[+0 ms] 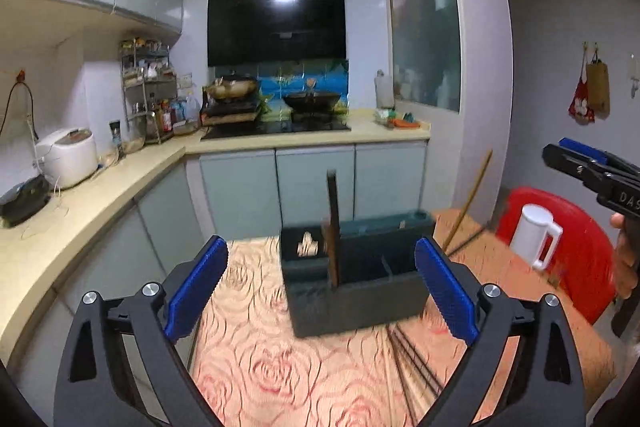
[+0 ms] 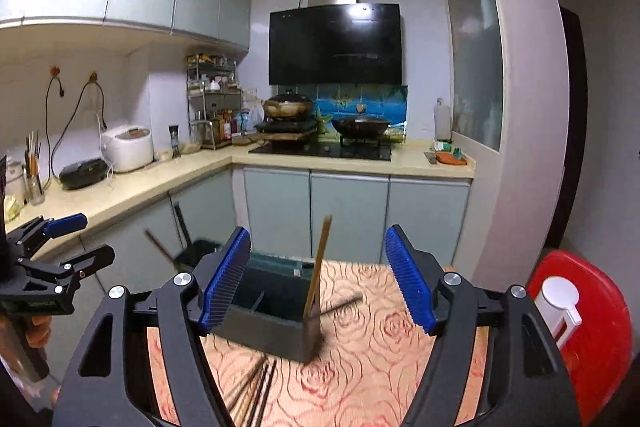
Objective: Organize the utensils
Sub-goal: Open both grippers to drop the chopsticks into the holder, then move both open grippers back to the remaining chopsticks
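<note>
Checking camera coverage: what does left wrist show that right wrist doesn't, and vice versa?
Left wrist only: the hanging bags on the right wall, and the right gripper entering from the right.

Right wrist only: the chopstick jar on the counter, two wall plugs, and the left gripper at left.

Both: the dark utensil holder with a stick standing in it, loose chopsticks on the rose tablecloth, white mug, red stool, stove and hood.
</note>
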